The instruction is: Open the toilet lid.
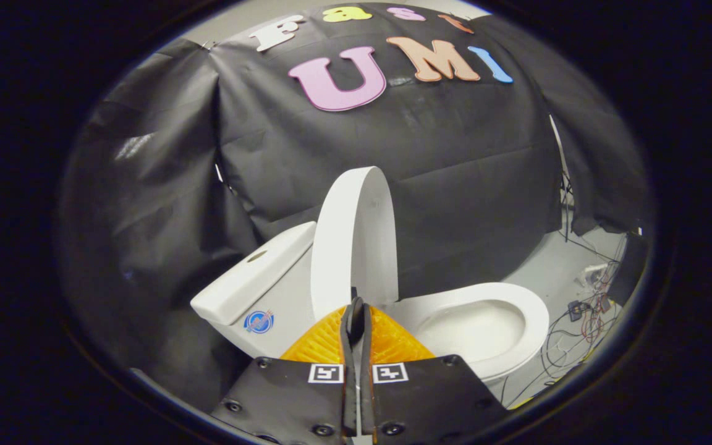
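The toilet lid [354, 238] stands raised near upright beside the tank [251, 278], its lower edge seemingly pinched between the pressed-together fingers of the gripper [356, 304], so releasing early could let it drop onto the open bowl [486, 324].

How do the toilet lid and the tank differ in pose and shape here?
The toilet lid stands raised, nearly upright on edge, just beyond the shut claw; the tank lies low beside it. The lid is a thin rounded oval; the tank is a boxy block. Both are white.
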Tool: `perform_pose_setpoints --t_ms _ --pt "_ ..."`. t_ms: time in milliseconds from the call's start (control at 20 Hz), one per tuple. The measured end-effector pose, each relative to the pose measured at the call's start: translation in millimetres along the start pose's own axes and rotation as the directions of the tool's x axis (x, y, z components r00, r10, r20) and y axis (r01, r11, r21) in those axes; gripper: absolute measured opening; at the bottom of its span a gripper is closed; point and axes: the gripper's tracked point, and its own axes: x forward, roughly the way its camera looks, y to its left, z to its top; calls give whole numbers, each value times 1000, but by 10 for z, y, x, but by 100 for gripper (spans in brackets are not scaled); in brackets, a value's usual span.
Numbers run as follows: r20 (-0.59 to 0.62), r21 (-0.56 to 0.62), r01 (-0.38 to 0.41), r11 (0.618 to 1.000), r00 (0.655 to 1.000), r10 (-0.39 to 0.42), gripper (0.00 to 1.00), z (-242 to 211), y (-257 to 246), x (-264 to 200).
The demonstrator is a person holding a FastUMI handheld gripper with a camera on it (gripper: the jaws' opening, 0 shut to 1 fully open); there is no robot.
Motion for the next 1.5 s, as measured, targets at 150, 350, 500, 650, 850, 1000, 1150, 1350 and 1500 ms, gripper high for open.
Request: perform_pose_setpoints --t_ms 150,350,500,650,850,1000,1150,1350,1500 --pt "2 -6 -3 1000 1000 3 3 2 84 20" --pt "5 1 -23 1000 1000 23 3 -16 191 45" --pt "4 -17 -32 999 999 32 3 -8 251 67" --pt "5 -38 -39 999 999 39 3 -17 341 85" --pt "15 -71 -59 996 998 60 3 -14 449 114" --pt "22 -61 -87 994 996 89 3 -25 538 166" --pt "51 -62 -118 991 991 121 3 -42 637 207" --pt "61 -119 -112 987 991 120 3 -93 795 257" --pt "74 -189 -92 978 991 108 3 -70 820 263"
